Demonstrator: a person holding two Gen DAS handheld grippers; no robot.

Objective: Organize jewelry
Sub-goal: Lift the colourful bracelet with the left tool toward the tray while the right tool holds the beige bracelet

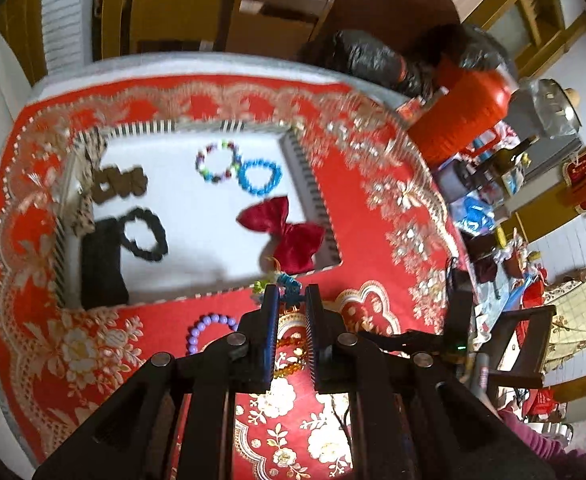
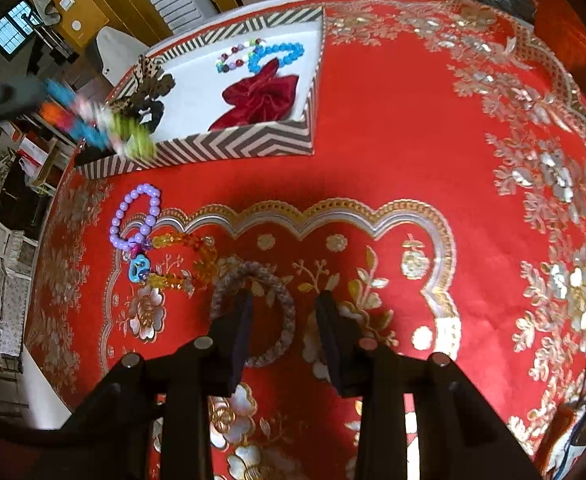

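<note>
A striped box [image 1: 313,184] with a white floor sits on the red tablecloth; it also shows in the right wrist view [image 2: 229,144]. Inside lie a multicolour bead bracelet [image 1: 217,162], a blue bead bracelet [image 1: 261,178], a red bow [image 1: 285,232], a black scrunchie [image 1: 145,234] and brown pieces [image 1: 119,184]. My left gripper [image 1: 291,296] is shut on a colourful bead strand [image 1: 283,282], seen blurred over the box's near left corner in the right wrist view [image 2: 105,124]. My right gripper [image 2: 283,300] is open above a grey-brown scrunchie [image 2: 253,312].
A purple bead bracelet [image 2: 135,216] and an amber bead bracelet with a blue charm [image 2: 181,260] lie on the cloth left of my right gripper. A red lantern [image 1: 461,116], black bags [image 1: 373,60], bottles and clutter stand at the table's far right. Chairs stand behind.
</note>
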